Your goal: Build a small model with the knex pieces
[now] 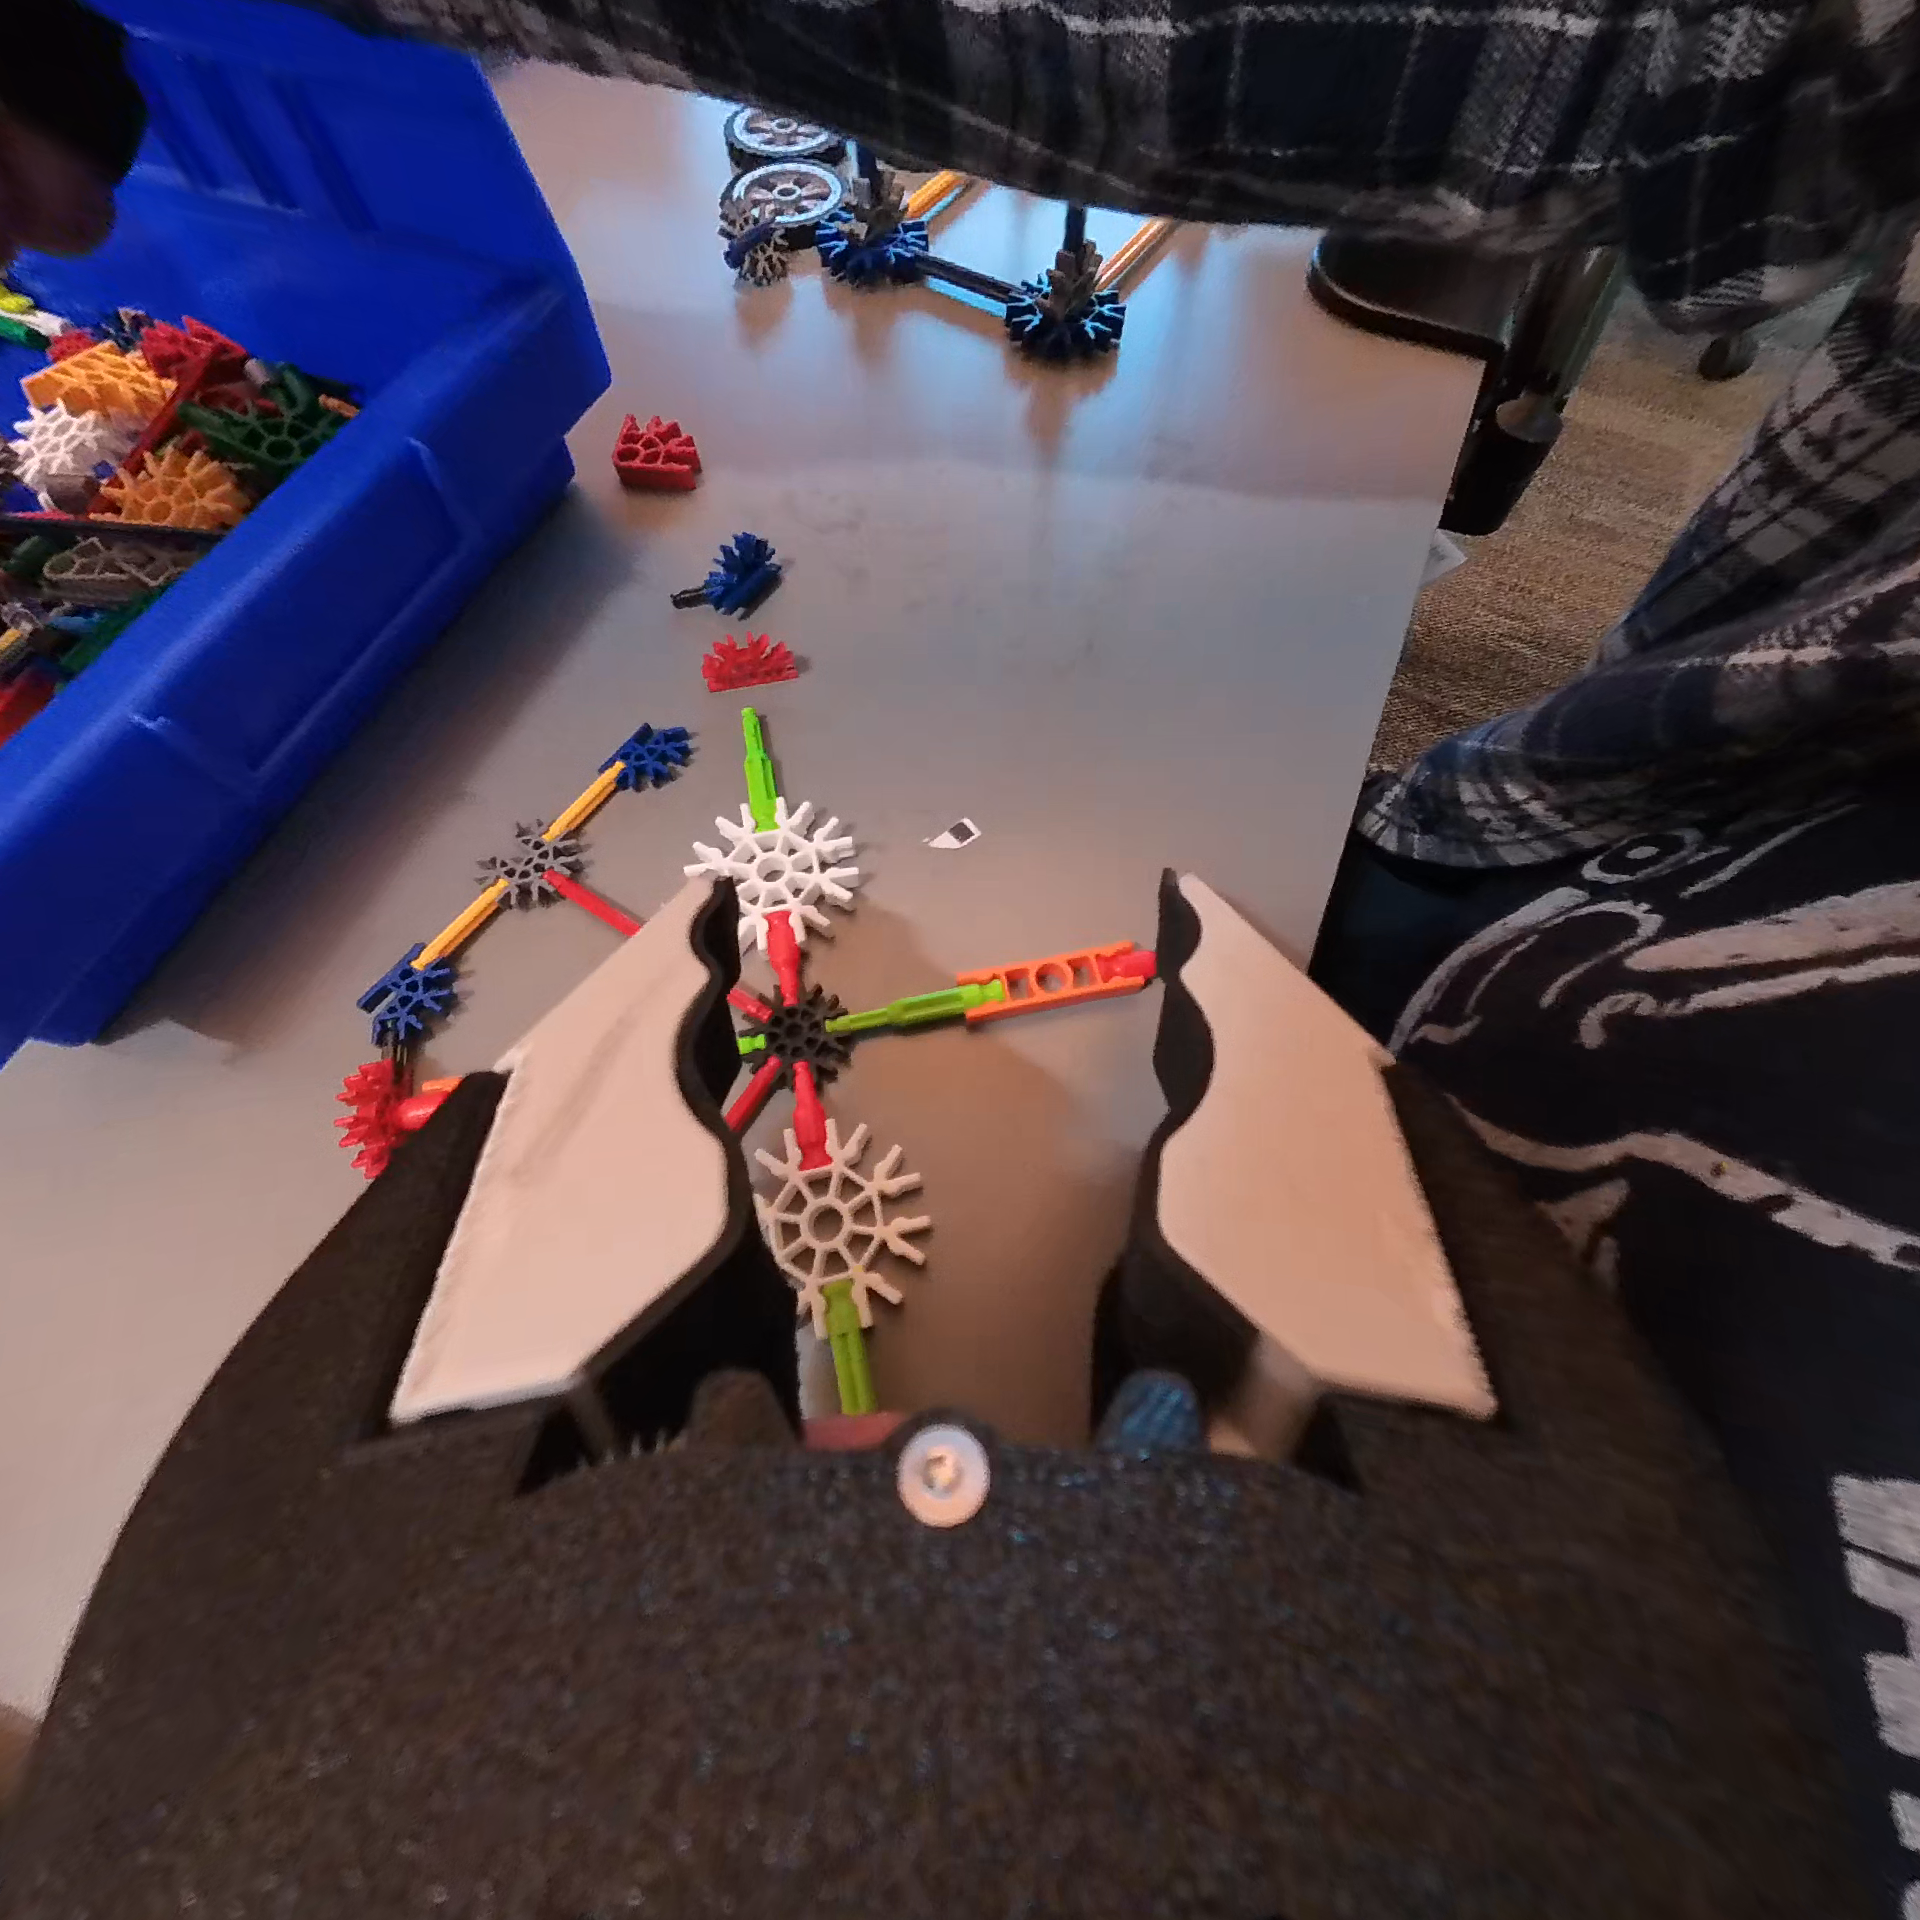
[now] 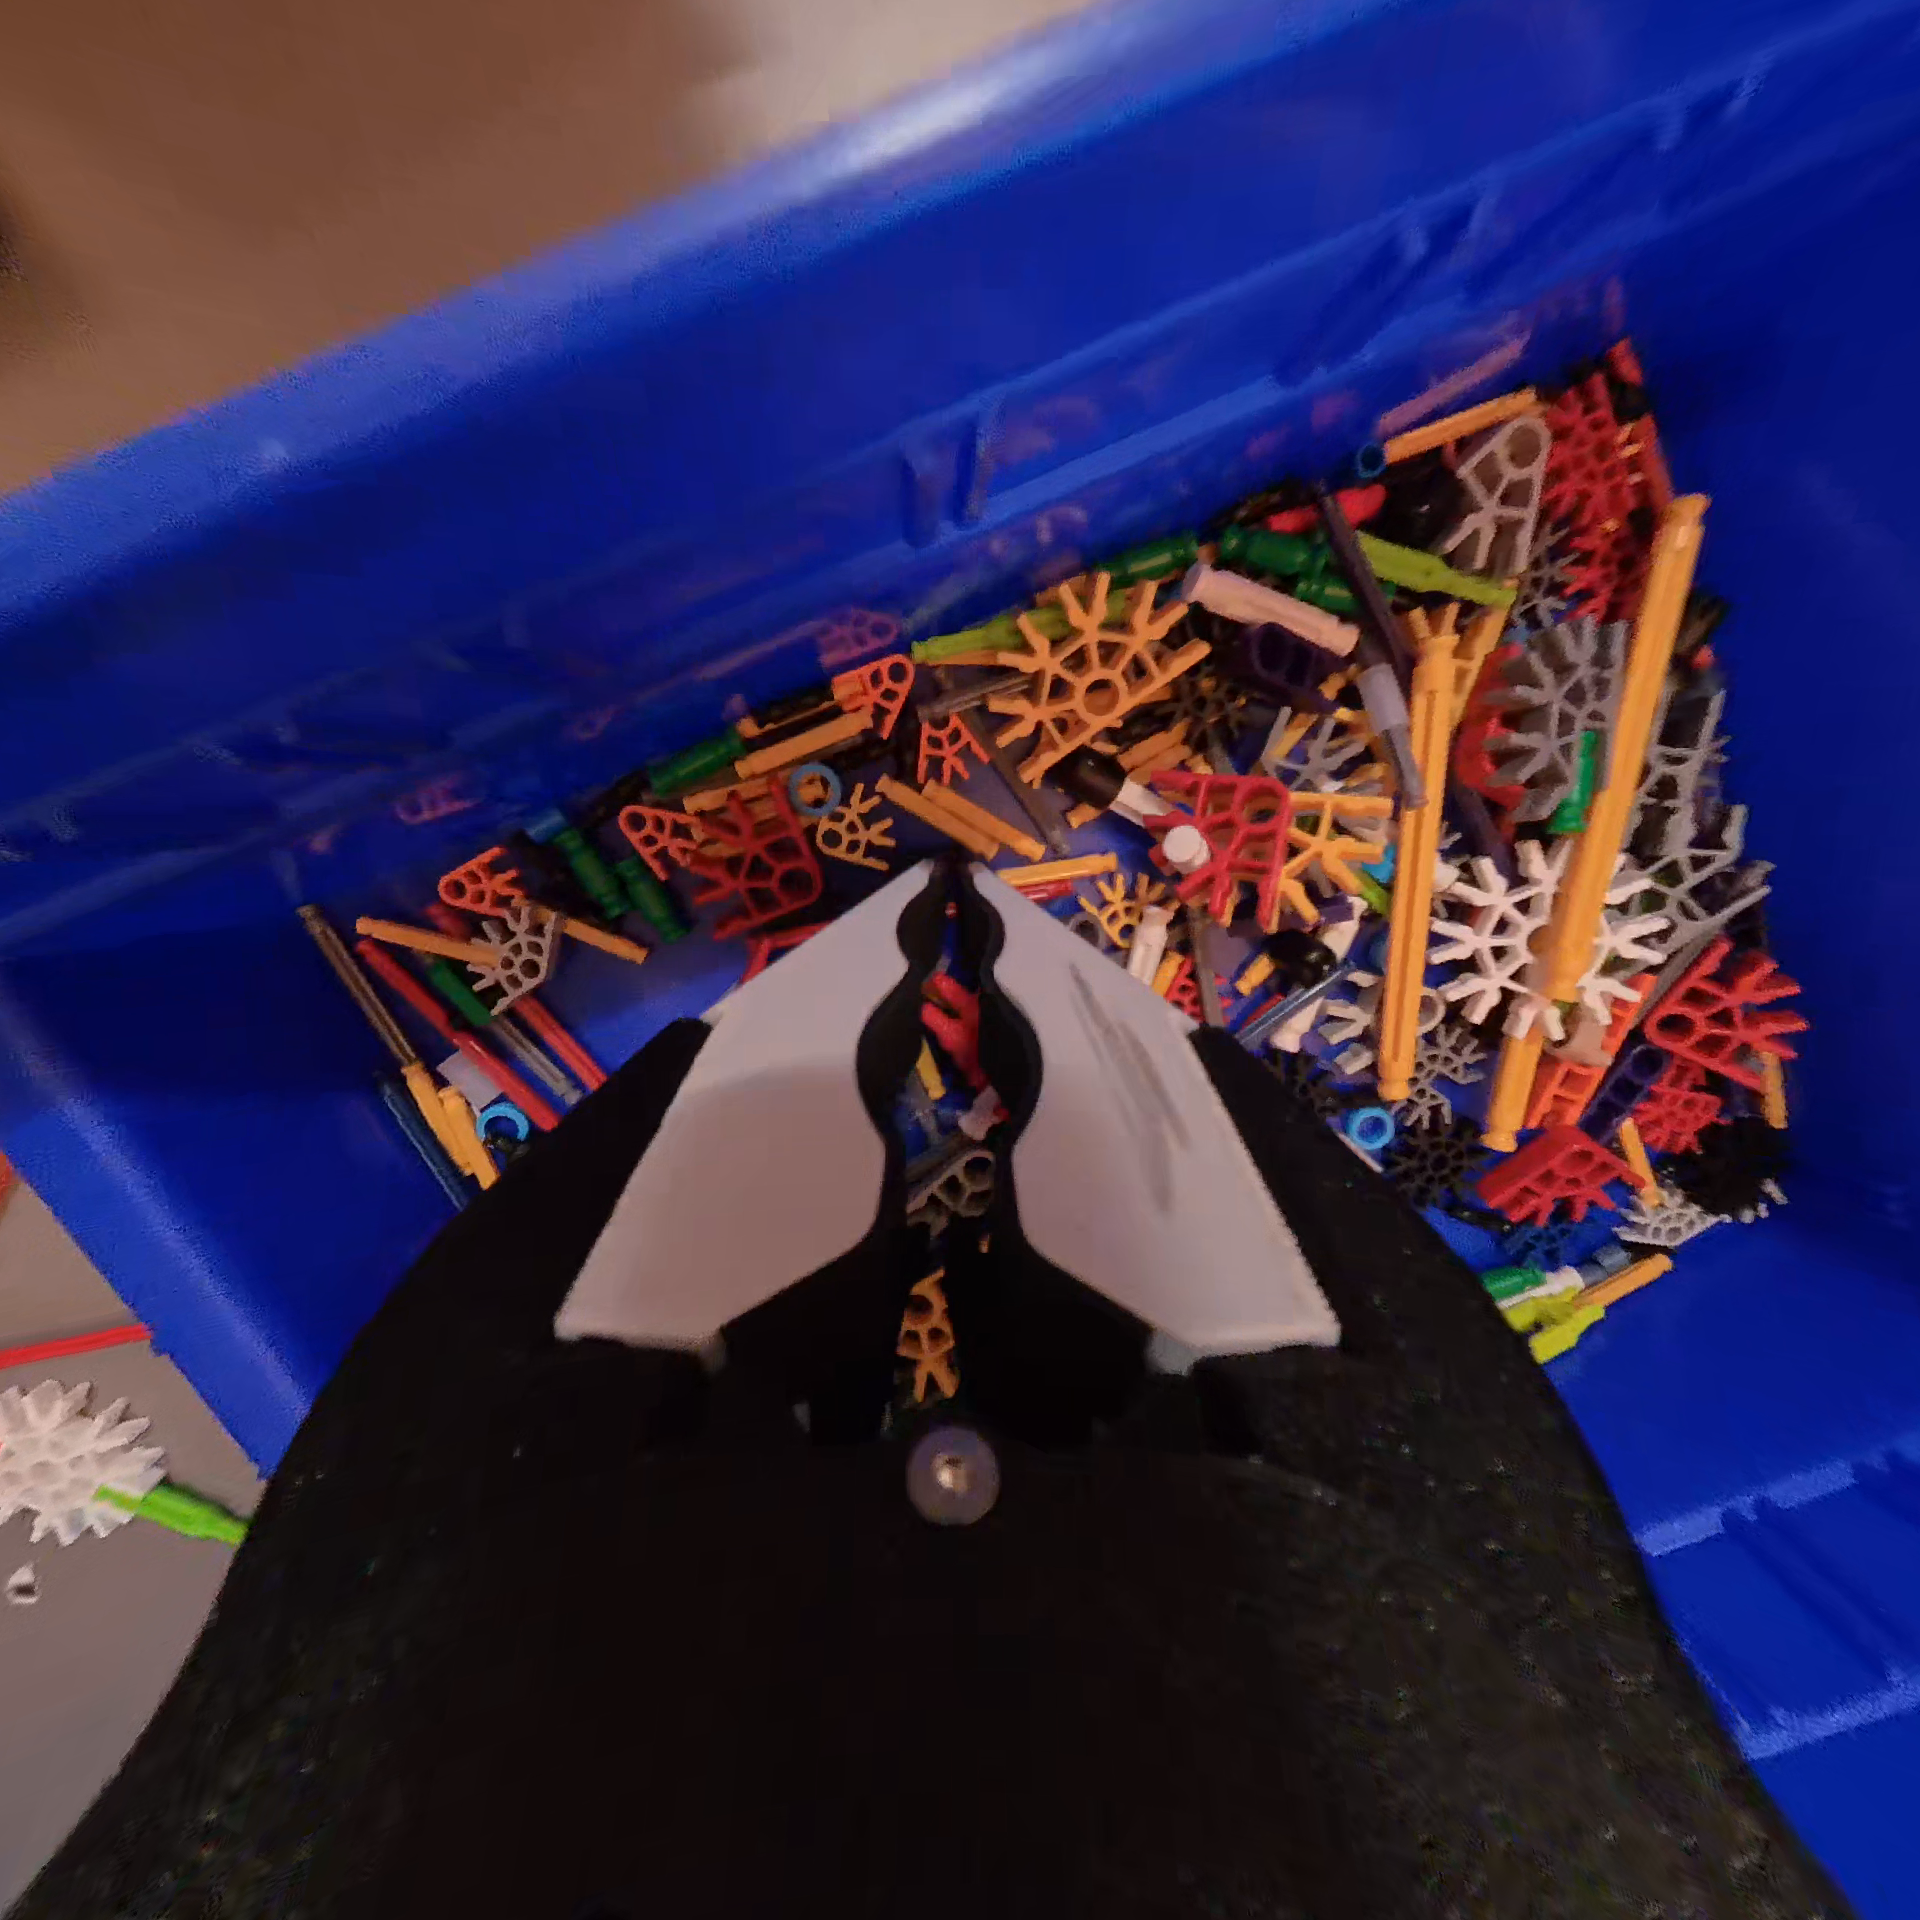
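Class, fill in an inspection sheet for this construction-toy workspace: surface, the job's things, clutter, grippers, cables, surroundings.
Surface: grey table, smooth, edge at the right.
Job's things: rod-and-connector assembly flat on the table, with two white snowflake connectors; blue bin holding mixed loose pieces.
Clutter: loose red connector, blue connector, a wheeled model at the far end, small paper scrap.
Grippers: left gripper open, over the assembly; right gripper closed, tips over the bin's pieces, nothing seen clamped.
Cables: nothing seen.
Surroundings: person in a plaid sleeve; carpet beyond the table.
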